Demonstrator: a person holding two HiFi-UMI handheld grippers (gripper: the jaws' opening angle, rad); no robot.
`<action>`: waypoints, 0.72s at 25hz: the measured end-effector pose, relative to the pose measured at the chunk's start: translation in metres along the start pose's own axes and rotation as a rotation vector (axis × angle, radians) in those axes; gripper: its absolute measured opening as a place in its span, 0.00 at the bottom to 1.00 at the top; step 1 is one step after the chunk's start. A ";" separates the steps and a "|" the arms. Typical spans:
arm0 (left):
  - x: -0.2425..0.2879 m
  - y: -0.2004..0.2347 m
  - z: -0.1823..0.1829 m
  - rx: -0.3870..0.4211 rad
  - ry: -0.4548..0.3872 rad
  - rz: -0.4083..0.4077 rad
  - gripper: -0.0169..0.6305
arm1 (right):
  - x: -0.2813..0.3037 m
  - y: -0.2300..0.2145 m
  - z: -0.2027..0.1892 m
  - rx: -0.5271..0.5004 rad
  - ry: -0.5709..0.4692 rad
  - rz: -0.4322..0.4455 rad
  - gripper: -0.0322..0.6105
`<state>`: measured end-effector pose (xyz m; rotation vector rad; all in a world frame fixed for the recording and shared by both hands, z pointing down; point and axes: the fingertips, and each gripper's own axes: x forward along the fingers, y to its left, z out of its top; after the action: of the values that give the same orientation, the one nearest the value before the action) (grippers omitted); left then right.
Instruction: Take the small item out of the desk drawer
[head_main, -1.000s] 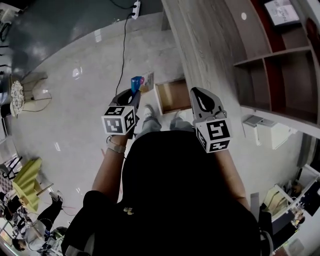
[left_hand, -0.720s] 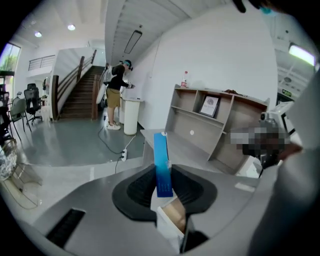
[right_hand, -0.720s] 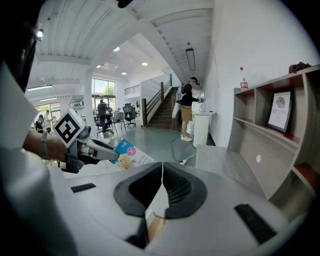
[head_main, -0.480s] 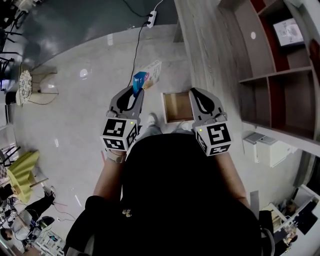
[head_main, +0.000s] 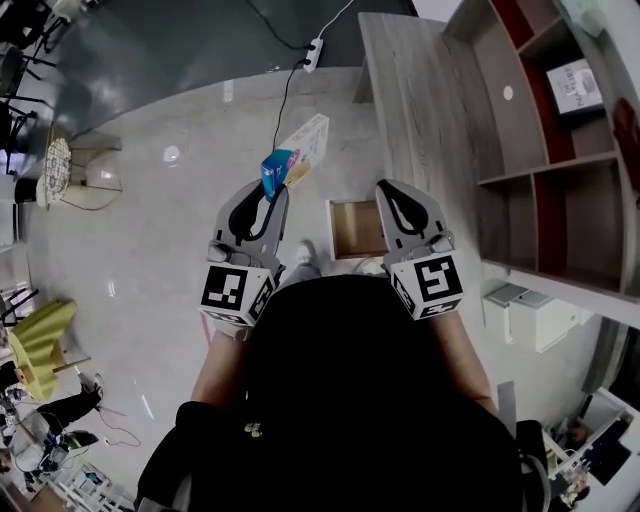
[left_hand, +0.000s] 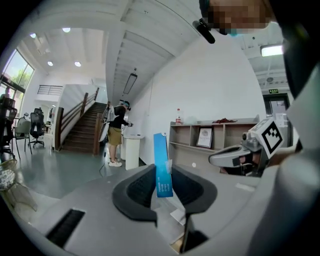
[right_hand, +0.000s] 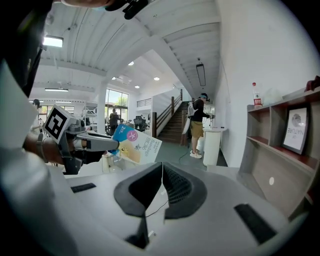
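A small flat box (head_main: 292, 154), blue at one end and cream on its printed side, is clamped between the jaws of my left gripper (head_main: 275, 190), held up to the left of the open desk drawer (head_main: 357, 228). In the left gripper view the box (left_hand: 161, 167) stands upright and edge-on between the pads. My right gripper (head_main: 386, 192) hovers over the drawer's right side with nothing in it, its jaws touching (right_hand: 161, 169). In the right gripper view the box (right_hand: 137, 145) sticks out of the left gripper (right_hand: 95, 142). The drawer's wooden bottom looks bare.
The long wooden desk (head_main: 420, 100) runs along the right, with a shelf unit (head_main: 560, 130) behind it. A power strip and its cable (head_main: 313, 50) lie on the glossy floor. A white bin (head_main: 540, 315) stands at the lower right. A person (left_hand: 118, 134) stands far off by the stairs.
The left gripper keeps its hold on the box and has lifted away from the drawer. The head view has drifted, so more of the desk's far end shows. The right gripper stays shut.
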<state>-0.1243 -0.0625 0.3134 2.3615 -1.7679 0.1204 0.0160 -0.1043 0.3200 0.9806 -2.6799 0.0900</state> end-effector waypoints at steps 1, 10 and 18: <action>-0.002 0.000 0.004 0.006 -0.010 0.003 0.18 | 0.000 0.000 0.003 0.002 -0.007 0.001 0.05; -0.015 -0.004 0.028 0.063 -0.107 0.058 0.18 | -0.002 -0.002 0.019 -0.012 -0.069 0.026 0.05; -0.016 -0.006 0.032 0.081 -0.127 0.066 0.18 | -0.002 0.000 0.025 -0.014 -0.095 0.045 0.05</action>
<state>-0.1249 -0.0523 0.2791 2.4164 -1.9344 0.0534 0.0110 -0.1067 0.2956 0.9435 -2.7859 0.0348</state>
